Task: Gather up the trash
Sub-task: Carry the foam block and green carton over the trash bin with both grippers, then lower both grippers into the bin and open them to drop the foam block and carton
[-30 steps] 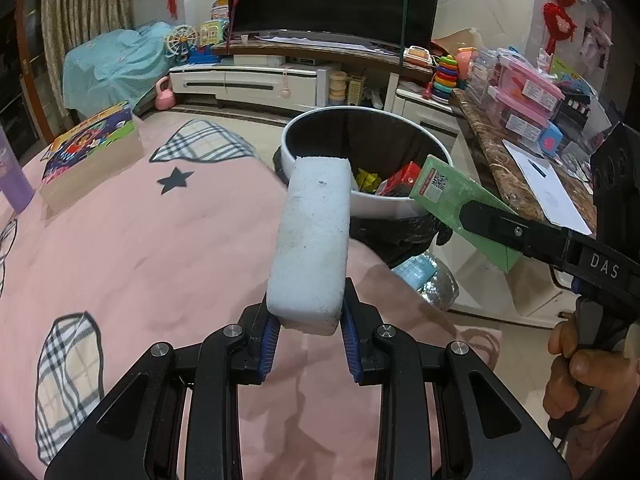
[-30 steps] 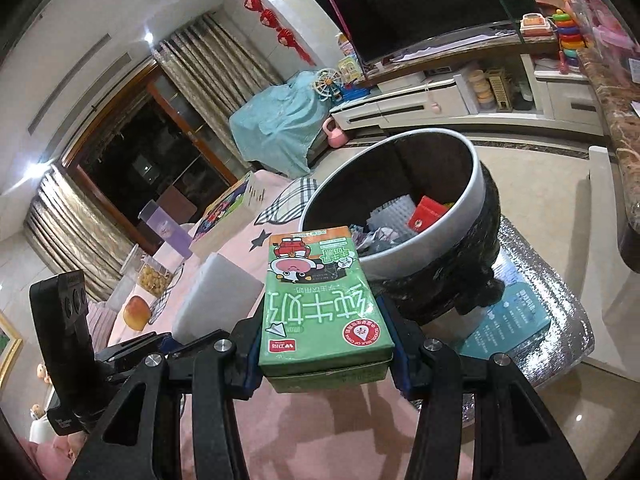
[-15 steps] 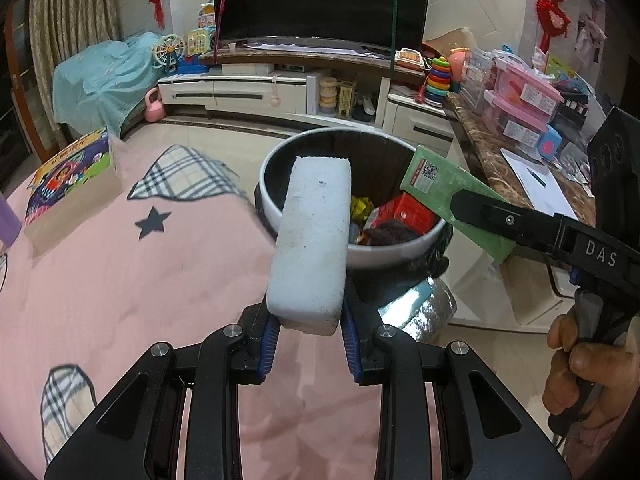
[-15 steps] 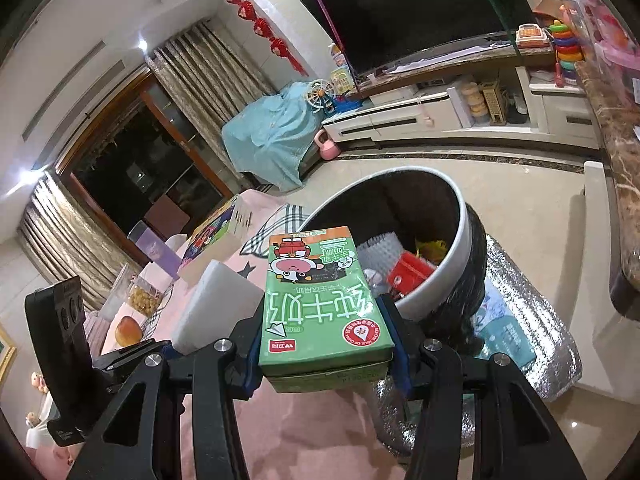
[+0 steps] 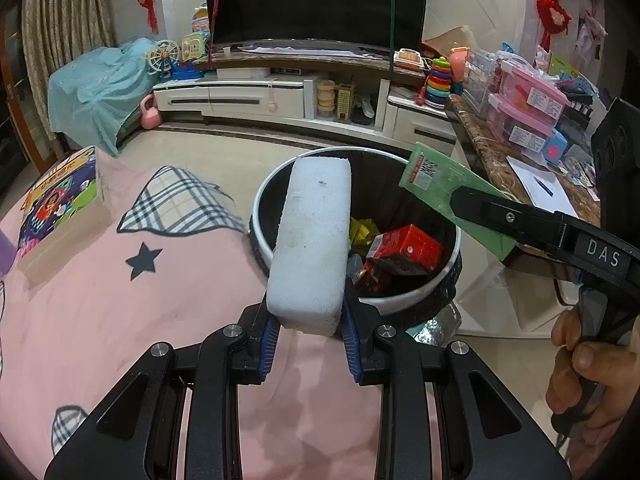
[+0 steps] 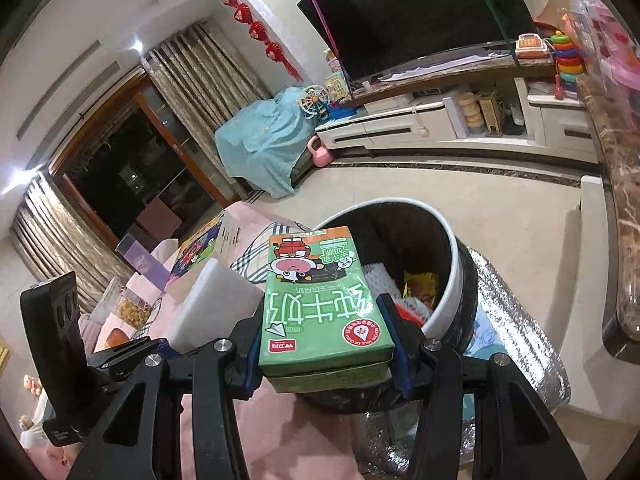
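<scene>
My left gripper (image 5: 308, 334) is shut on a white foam block (image 5: 314, 236), whose far end reaches over the near rim of the round trash bin (image 5: 416, 296). My right gripper (image 6: 326, 350) is shut on a green milk carton (image 6: 320, 304), held over the bin's near edge (image 6: 448, 288). The carton also shows in the left wrist view (image 5: 448, 192), above the bin's right side. The foam block shows in the right wrist view (image 6: 212, 304), left of the carton. The bin holds a red carton (image 5: 408, 248) and yellow wrappers (image 5: 362, 230).
A pink tablecloth (image 5: 100, 320) covers the table beside the bin. A colourful book box (image 5: 60, 208) lies at the left. A marble counter (image 5: 500, 160) with pink boxes stands to the right. A TV cabinet (image 5: 280, 96) is at the back. Silver foil (image 6: 516, 352) lies under the bin.
Both grippers have moved forward toward the bin, each keeping its hold. The bin has grown larger and lower in both views, and its contents show more fully.
</scene>
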`<action>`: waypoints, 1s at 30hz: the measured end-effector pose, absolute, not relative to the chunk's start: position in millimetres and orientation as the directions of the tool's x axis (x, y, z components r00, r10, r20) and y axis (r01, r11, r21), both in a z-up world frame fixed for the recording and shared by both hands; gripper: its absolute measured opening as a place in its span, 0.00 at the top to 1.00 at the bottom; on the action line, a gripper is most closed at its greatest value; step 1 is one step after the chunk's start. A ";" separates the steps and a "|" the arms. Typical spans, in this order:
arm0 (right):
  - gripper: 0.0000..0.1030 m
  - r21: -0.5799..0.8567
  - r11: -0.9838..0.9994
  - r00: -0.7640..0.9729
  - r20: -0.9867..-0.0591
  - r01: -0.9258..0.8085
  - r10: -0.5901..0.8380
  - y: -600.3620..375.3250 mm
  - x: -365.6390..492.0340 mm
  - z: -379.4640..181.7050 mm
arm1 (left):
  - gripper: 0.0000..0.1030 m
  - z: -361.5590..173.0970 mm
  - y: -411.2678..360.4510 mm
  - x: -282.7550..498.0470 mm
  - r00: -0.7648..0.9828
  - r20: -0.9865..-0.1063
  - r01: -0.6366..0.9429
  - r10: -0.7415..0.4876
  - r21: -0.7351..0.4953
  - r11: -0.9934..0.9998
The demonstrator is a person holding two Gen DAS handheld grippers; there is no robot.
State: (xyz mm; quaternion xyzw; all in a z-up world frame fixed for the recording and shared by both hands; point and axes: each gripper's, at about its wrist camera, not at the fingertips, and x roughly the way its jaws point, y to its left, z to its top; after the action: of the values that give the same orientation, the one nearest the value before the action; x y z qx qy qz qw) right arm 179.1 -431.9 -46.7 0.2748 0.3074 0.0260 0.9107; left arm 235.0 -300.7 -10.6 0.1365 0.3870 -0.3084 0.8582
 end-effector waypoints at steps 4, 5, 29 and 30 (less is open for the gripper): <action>0.51 0.509 0.852 0.803 -0.557 0.127 0.213 -435.5 187.8 -47.4 | 0.74 -10.5 -310.2 244.6 0.497 -0.755 0.643 -0.428 -0.012 0.766; 0.51 0.509 0.851 0.802 -0.558 0.128 0.213 -436.7 189.4 -47.6 | 0.74 -10.8 -312.8 248.0 0.490 -0.759 0.643 -0.428 -0.016 0.766; 0.51 0.474 0.869 0.776 -0.598 0.143 0.199 -440.5 203.0 -49.5 | 0.74 -13.0 -342.1 269.6 0.480 -0.788 0.653 -0.384 0.029 0.757; 0.51 0.475 0.868 0.775 -0.600 0.144 0.199 -441.6 203.7 -50.3 | 0.74 -13.1 -342.7 270.4 0.480 -0.789 0.654 -0.384 0.030 0.756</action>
State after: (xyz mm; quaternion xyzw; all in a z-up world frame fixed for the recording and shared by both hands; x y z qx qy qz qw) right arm 203.7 -441.6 -50.3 0.2564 0.3350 0.0150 0.9066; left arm 270.4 -342.7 -13.1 0.1660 0.4067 -0.3072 0.8442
